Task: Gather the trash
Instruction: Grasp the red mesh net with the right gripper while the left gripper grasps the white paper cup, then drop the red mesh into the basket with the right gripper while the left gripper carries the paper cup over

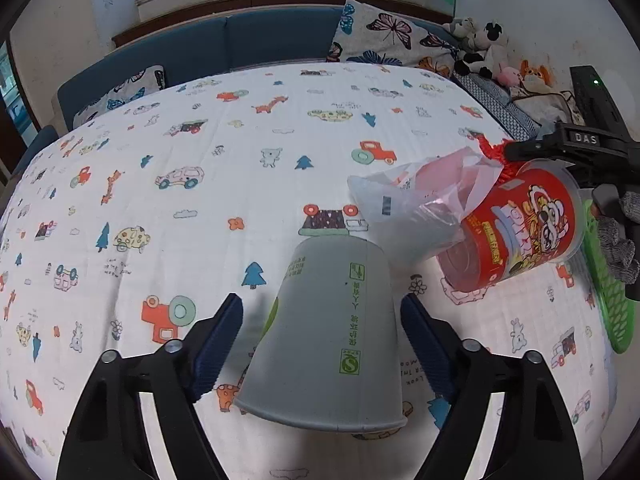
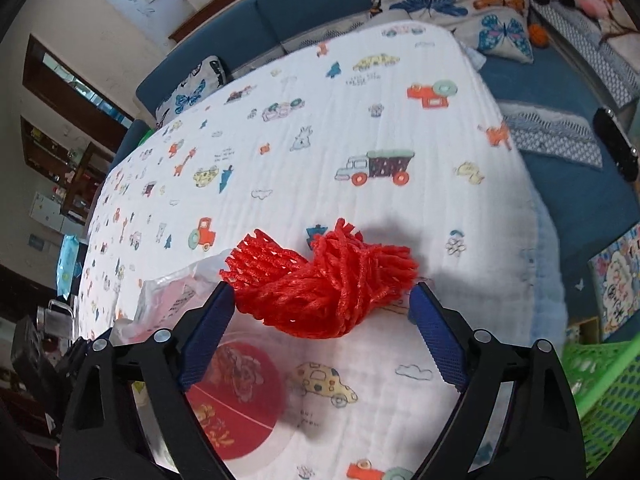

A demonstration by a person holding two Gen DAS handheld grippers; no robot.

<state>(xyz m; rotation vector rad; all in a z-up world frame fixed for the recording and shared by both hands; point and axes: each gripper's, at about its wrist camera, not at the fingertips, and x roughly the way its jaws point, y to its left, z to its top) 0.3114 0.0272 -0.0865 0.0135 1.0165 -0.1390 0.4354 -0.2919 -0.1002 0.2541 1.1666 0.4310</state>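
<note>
Crowding the cup (image 1: 328, 336): bag (image 1: 408, 208), red canister (image 1: 520, 228)

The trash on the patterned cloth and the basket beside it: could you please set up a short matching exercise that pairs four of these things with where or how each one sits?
Things:
1. paper cup
2. red foam net
3. red snack can
4. green basket

Places or states:
A. at the cloth's edge, on the right of both views
B. upside down between the open fingers of the left hand-held gripper
C. lying on its side, a clear plastic bag against it
D. bunched up between the fingers of the right hand-held gripper

Pairs: 1-B, 2-D, 3-C, 4-A
</note>
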